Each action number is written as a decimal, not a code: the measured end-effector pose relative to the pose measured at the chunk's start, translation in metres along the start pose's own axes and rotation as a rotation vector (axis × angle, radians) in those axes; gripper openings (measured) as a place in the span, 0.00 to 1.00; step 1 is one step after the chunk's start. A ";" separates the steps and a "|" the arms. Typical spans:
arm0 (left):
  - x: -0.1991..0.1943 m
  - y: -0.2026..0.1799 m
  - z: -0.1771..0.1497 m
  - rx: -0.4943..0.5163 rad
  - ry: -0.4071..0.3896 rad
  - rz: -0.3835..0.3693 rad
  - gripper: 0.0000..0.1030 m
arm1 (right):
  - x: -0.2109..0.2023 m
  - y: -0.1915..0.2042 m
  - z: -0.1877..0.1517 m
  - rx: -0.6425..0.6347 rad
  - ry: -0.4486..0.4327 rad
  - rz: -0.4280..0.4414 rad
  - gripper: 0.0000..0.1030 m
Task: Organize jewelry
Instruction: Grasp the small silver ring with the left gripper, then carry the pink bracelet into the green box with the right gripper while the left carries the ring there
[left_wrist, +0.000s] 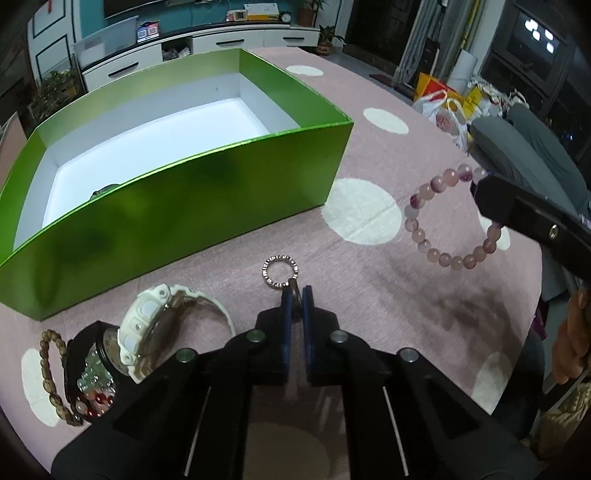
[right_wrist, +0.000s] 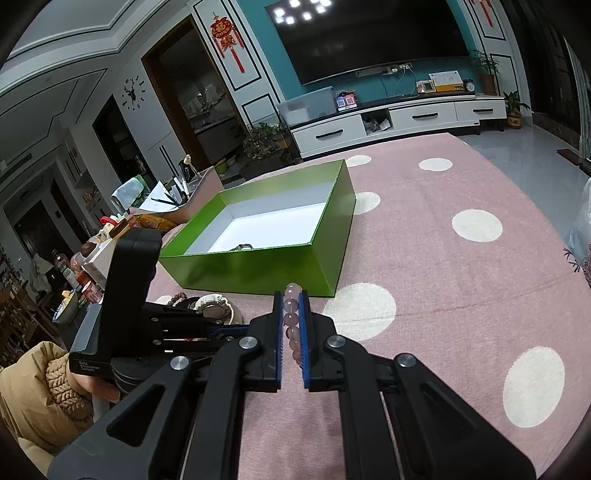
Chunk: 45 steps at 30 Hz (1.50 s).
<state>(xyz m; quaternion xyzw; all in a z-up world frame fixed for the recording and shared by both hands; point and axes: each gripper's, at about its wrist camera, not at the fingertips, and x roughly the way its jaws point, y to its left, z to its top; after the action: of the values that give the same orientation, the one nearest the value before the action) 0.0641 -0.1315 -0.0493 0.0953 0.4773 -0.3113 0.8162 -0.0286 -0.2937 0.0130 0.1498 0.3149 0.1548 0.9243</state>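
A small silver ring (left_wrist: 280, 272) sits on the pink dotted tablecloth (left_wrist: 388, 295), just in front of the green box (left_wrist: 184, 214). My left gripper (left_wrist: 295, 293) is shut on the ring's near edge. My right gripper (right_wrist: 291, 306) is shut on a pink bead bracelet (right_wrist: 291, 314). In the left wrist view this bracelet (left_wrist: 417, 221) hangs as a loop above the cloth from the right gripper (left_wrist: 476, 184), to the right of the box. The box (right_wrist: 258, 266) is open, white inside, with a dark item (right_wrist: 242, 246) at its near wall.
Left of my left gripper lie a white watch (left_wrist: 147, 332), a black watch (left_wrist: 107, 347), a brown bead bracelet (left_wrist: 50, 369) and a clear-and-red bead bracelet (left_wrist: 94, 391). A hand in a tan sleeve (right_wrist: 44, 387) holds the left gripper's body.
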 end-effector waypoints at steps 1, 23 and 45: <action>-0.002 -0.001 0.000 -0.006 -0.006 -0.005 0.05 | 0.000 0.000 0.000 -0.001 0.001 0.000 0.07; -0.110 0.038 0.010 -0.128 -0.250 0.038 0.05 | -0.006 0.033 0.026 -0.089 -0.040 0.028 0.07; -0.124 0.126 0.062 -0.255 -0.304 0.181 0.05 | 0.053 0.061 0.093 -0.127 -0.110 -0.025 0.07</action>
<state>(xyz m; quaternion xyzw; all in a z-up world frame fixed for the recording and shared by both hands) 0.1404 -0.0081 0.0697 -0.0146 0.3737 -0.1846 0.9089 0.0577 -0.2352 0.0775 0.0950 0.2551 0.1545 0.9497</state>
